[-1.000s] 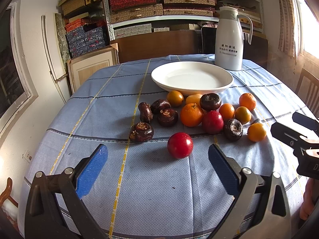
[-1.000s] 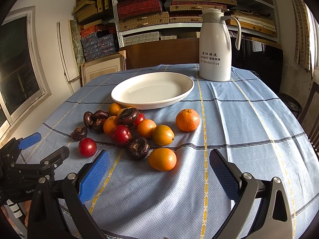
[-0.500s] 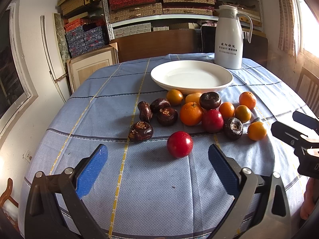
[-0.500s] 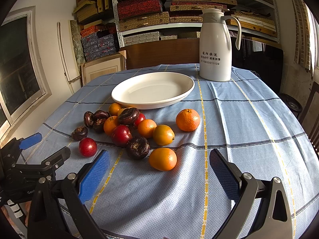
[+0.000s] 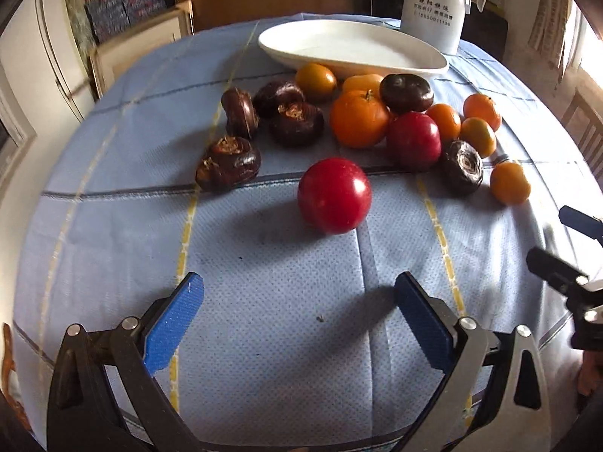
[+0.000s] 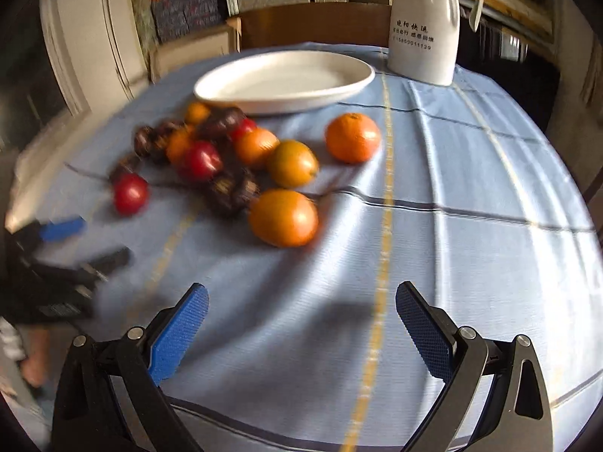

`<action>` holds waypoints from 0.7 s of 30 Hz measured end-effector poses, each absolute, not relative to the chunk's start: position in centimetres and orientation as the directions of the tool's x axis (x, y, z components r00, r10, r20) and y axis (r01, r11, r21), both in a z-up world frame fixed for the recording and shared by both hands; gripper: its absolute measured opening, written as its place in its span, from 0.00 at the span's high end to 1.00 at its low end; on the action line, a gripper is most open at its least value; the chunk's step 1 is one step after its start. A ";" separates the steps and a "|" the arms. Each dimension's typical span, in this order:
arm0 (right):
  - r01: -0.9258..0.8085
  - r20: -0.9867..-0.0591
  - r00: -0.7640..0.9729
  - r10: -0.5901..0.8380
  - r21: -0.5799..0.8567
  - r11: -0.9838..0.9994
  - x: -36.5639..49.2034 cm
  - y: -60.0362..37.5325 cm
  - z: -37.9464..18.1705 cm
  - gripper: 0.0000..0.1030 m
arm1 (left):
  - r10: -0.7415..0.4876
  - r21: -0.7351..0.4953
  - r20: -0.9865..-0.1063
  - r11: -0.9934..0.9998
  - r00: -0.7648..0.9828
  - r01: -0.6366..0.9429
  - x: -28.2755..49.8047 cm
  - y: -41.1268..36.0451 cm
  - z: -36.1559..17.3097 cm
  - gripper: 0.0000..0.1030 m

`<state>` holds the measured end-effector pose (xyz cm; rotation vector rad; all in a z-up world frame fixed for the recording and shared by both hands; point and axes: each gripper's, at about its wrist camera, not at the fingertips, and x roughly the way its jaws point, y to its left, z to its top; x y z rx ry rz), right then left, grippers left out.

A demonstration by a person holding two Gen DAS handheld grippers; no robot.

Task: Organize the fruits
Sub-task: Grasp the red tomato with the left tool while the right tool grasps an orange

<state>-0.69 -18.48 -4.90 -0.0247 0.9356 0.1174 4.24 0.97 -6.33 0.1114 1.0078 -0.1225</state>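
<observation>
Fruits (image 5: pixel 377 120): glossy spheres on woven tablecloth (image 5: pixel 264 301)

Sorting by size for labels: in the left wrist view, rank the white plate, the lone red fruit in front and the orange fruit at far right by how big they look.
1. White plate
2. Red fruit, though nearness inflates it
3. Orange fruit

plate (image 5: pixel 377 58) white | tablecloth (image 5: pixel 286 301) blue, yellow-striped | pads (image 5: pixel 171 329) blue
</observation>
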 end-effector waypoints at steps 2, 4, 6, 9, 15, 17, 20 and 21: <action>-0.119 -0.818 0.574 0.044 -0.030 0.992 -0.4 -18.4 -5.4 0.03 | -0.071 0.021 -0.847 0.986 0.527 0.167 4.2 1.3 -6.5 0.04; -0.125 -0.843 0.535 0.049 -0.022 0.992 -0.1 -19.7 -5.7 0.03 | -0.082 0.026 -0.846 0.981 0.527 0.194 4.2 1.3 -6.6 0.04; -0.127 -0.846 0.527 0.086 0.022 0.992 0.4 -20.7 -5.8 0.03 | -0.108 0.022 -0.847 0.971 0.520 0.238 4.1 1.5 -6.4 0.04; -0.176 -0.845 0.522 0.111 0.021 0.984 0.3 -20.8 -5.8 0.03 | -0.131 0.028 -0.848 0.957 0.514 0.290 4.2 1.7 -6.4 0.04; -0.185 -0.832 0.533 0.152 0.061 0.981 0.9 -20.8 -5.3 0.03 | -0.128 0.034 -0.813 0.963 0.567 0.266 5.8 1.9 -5.3 0.04; -0.187 -0.806 0.549 0.220 0.138 0.973 1.3 -20.6 -4.9 0.03 | -0.151 0.008 -0.803 0.964 0.577 0.265 6.2 1.9 -5.0 0.04; -0.198 -0.786 0.569 0.243 0.156 0.968 2.3 -19.6 -4.6 0.12 | -0.127 0.056 -0.787 0.960 0.603 0.276 6.6 0.9 -4.6 0.07; -0.198 -0.784 0.571 0.244 0.157 0.967 2.8 -19.6 -4.7 0.15 | -0.127 0.066 -0.782 0.956 0.610 0.285 6.6 0.6 -4.5 0.13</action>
